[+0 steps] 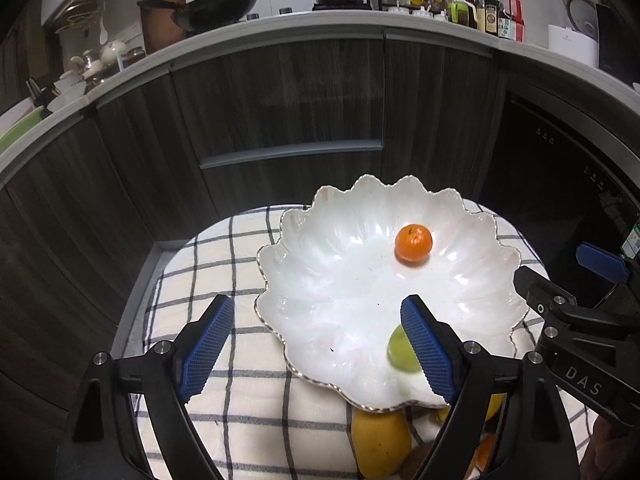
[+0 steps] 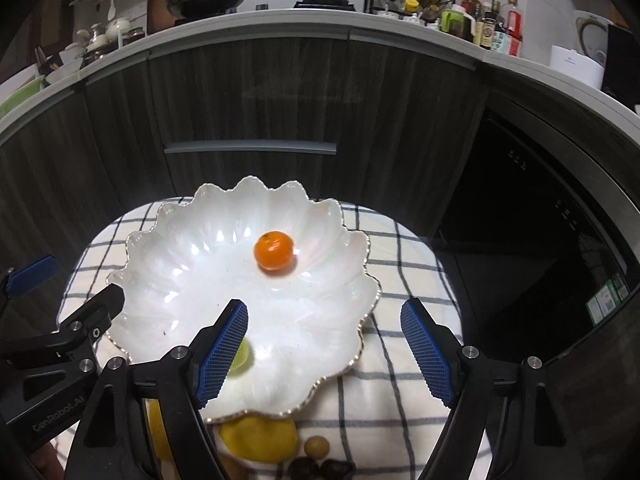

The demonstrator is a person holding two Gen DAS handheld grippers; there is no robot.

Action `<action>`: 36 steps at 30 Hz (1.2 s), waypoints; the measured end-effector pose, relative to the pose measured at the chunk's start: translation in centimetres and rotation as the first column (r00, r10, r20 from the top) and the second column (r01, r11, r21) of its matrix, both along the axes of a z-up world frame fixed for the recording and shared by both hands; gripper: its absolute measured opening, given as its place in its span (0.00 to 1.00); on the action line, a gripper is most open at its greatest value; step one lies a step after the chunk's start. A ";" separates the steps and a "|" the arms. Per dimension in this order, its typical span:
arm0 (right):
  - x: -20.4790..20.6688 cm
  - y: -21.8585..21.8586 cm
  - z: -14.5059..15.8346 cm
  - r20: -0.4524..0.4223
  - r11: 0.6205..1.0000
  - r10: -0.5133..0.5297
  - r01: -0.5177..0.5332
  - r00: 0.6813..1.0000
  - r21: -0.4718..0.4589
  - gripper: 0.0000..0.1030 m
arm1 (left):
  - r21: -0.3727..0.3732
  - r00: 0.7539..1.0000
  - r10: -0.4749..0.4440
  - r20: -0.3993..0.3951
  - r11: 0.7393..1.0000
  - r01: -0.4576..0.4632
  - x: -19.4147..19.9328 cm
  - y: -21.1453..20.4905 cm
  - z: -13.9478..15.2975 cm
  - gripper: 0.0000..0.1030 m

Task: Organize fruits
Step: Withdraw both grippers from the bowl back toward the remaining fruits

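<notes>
A white, pearly, scallop-edged ceramic dish with a thin gold rim [image 1: 304, 280] sits on a cream cloth with a dark checked pattern [image 1: 224, 248] covering the counter. Inside the dish, a small round orange mandarin [image 1: 413, 241] lies toward the far side, and a small pale green fruit [image 1: 399, 348] lies near the close edge, partly hidden behind a blue pad. The left tongs [image 1: 318, 344] hang above the dish's near left rim with jaws spread wide and nothing between them. The right tongs [image 2: 324, 350] hang above the dish's near right rim, likewise parted and empty. A large yellow fruit [image 2: 260, 438] rests on the cloth just beside the dish's near edge, with a small tan round fruit [image 2: 317, 447] next to it.
</notes>
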State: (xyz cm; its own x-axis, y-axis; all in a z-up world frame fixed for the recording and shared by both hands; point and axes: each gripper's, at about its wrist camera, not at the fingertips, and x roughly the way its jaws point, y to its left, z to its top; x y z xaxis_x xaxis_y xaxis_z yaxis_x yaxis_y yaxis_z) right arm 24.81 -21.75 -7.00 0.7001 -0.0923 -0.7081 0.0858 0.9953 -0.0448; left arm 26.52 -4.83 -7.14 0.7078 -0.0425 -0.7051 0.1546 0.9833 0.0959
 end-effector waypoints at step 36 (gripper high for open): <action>-12.7 -0.9 0.4 -0.002 0.998 -0.055 0.055 0.998 -0.032 0.77 | -0.019 1.000 0.029 0.009 0.999 -0.029 -12.4 0.3 -0.2 0.87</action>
State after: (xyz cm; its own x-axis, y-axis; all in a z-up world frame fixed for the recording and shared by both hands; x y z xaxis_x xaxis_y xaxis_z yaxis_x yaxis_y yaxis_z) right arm 12.07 -22.65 -6.63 0.6913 -0.1532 -0.7061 0.1405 0.9871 -0.0766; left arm 14.14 -4.52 -7.29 0.7155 -0.0347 -0.6978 0.1248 0.9891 0.0787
